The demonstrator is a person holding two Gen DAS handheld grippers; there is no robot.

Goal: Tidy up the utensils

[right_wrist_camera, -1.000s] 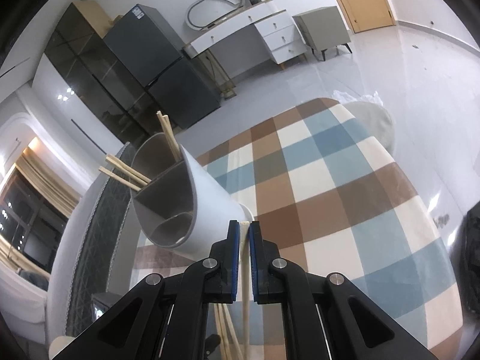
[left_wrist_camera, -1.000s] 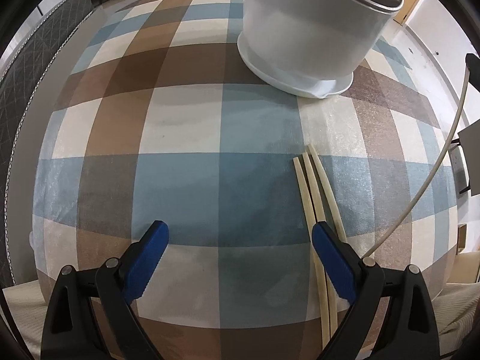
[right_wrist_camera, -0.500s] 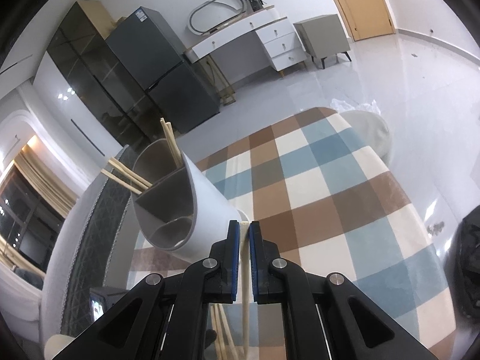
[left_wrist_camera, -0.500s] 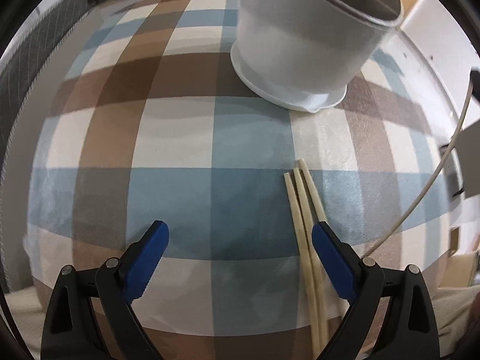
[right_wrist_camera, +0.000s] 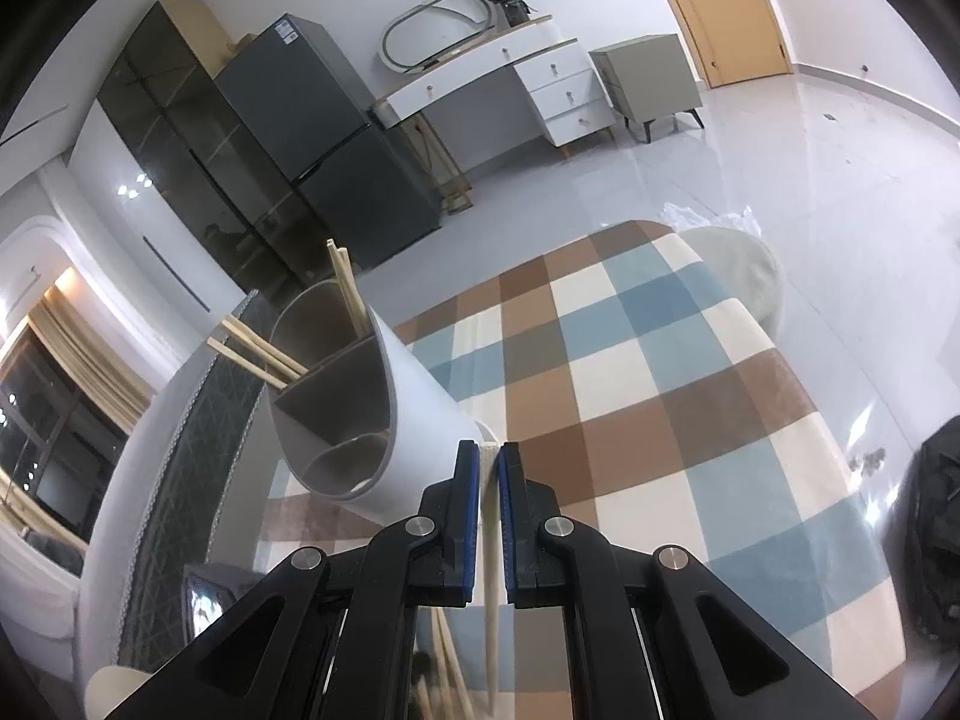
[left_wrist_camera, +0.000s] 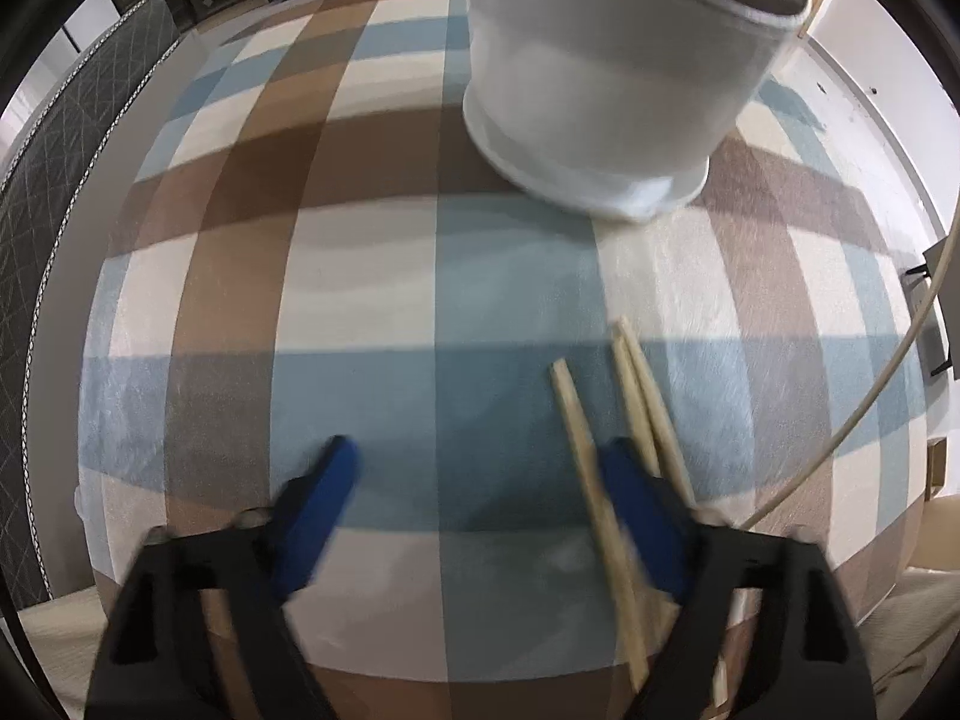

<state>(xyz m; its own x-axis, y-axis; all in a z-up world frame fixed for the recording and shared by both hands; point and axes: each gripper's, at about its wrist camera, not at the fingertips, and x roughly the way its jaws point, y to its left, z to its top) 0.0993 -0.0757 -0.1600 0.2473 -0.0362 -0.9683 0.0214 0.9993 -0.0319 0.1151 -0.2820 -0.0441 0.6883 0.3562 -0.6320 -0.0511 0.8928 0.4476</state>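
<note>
In the left wrist view, three pale wooden chopsticks lie on the plaid tablecloth [left_wrist_camera: 372,276]. One chopstick [left_wrist_camera: 579,450] lies between my left gripper's [left_wrist_camera: 480,480] blurred blue pads, close against the right one. The other two chopsticks [left_wrist_camera: 651,402] lie just outside that pad. The jaws are closing and no pad presses on the stick from the left. The white divided holder [left_wrist_camera: 606,78] stands beyond. My right gripper [right_wrist_camera: 490,465] is shut on a single chopstick [right_wrist_camera: 492,564], next to the holder [right_wrist_camera: 414,420], which has several chopsticks [right_wrist_camera: 351,294] in its far compartments.
A dark quilted chair back [left_wrist_camera: 54,192] borders the table on the left. The held chopstick [left_wrist_camera: 870,396] arcs across the right of the left wrist view. The table's far edge [right_wrist_camera: 756,324] drops to a tiled floor with a round white stool [right_wrist_camera: 744,270].
My left gripper's jaws have narrowed. One chopstick has split off from the other two and now lies inside the jaws. The right gripper stays still with its chopstick.
</note>
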